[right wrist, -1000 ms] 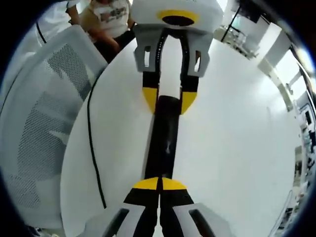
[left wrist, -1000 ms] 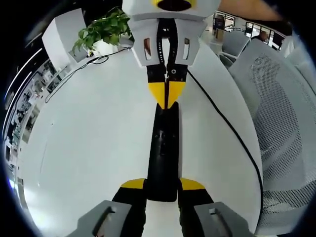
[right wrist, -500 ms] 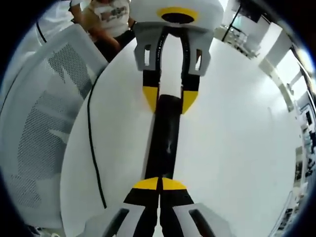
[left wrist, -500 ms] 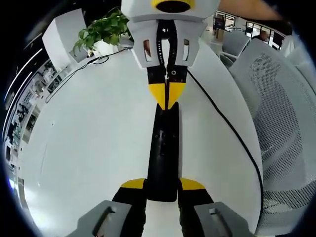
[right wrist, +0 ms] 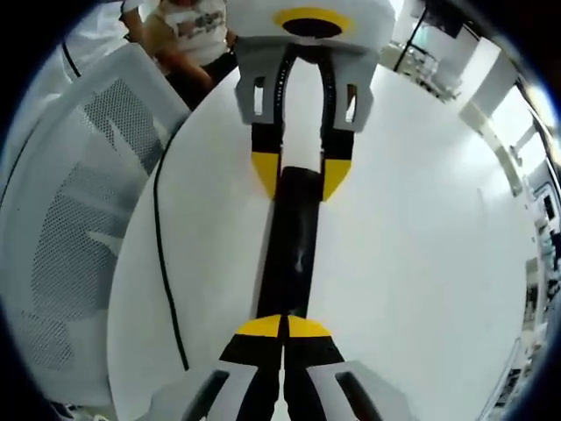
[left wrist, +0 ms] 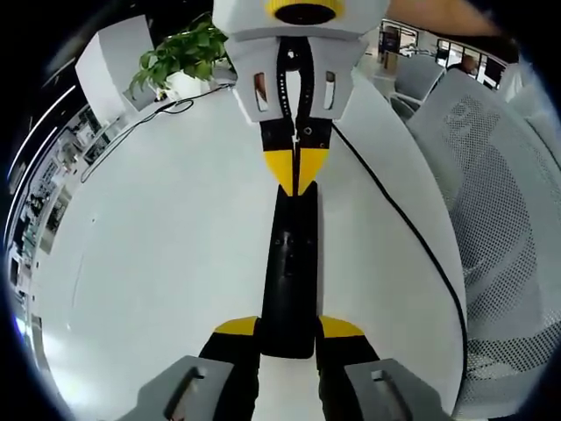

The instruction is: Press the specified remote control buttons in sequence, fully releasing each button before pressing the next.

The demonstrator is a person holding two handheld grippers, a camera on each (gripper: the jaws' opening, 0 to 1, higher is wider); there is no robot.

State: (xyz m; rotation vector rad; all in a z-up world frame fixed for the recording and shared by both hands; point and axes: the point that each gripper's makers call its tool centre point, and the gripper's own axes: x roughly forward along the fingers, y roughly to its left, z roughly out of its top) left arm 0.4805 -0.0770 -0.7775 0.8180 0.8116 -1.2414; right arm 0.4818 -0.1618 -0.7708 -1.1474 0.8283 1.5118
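Fingers of the left gripper (left wrist: 287, 326), yellow-tipped, are spread to either side of the near end of the long, slim black remote control (left wrist: 291, 281) and appear to pinch it, steadying it where it lies flat on the round white desk (left wrist: 158, 263). At the far end of the remote, the right gripper (left wrist: 297, 180) has its two yellow tips pressed together into a single point that rests on the upper end of the remote's face. From the right gripper view the same closed point sits low on the black remote control (right wrist: 294, 241), with the left gripper (right wrist: 301, 180) straddling the opposite end. Judging by this, a button press is in hand, though the buttons are too small and dark to tell which one lies under the tip, or whether it is actually pushed down. How many presses of the sequence are done cannot be read from these views; releasing this button and any later presses remain. A thin black cable (left wrist: 412, 232) trails across the desk beside a white mesh chair (left wrist: 504, 193), and a green leafy potted plant (left wrist: 180, 53) stands at the far edge.
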